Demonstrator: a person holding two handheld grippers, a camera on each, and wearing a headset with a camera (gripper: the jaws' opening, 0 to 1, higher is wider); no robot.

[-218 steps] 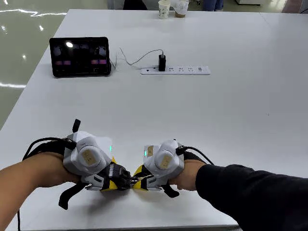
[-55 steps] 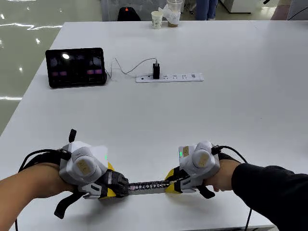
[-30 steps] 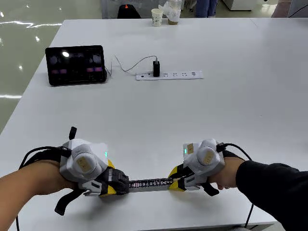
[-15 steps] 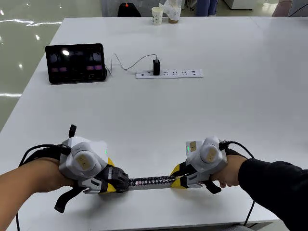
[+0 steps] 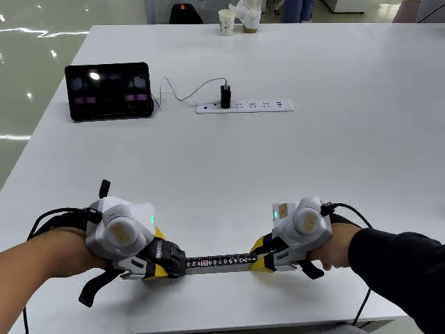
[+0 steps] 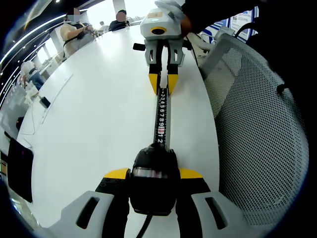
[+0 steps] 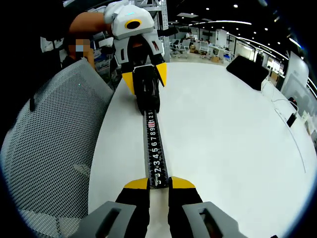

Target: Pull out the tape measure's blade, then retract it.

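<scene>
A black tape measure case sits in my left gripper, whose yellow-tipped jaws are shut on it near the table's front edge. The same case faces me in the right gripper view. Its dark numbered blade runs level above the tabletop to my right gripper, which is shut on the blade's end. The two grippers point at each other, a short span apart.
A dark tablet stands at the back left, with a cable to a white power strip and its black plug. Paper cups stand at the far edge. A mesh chair back is close to the table's near edge.
My right gripper has drawn further to the right with the blade's end, so more of the blade is out of the case. My left gripper has stayed put.
</scene>
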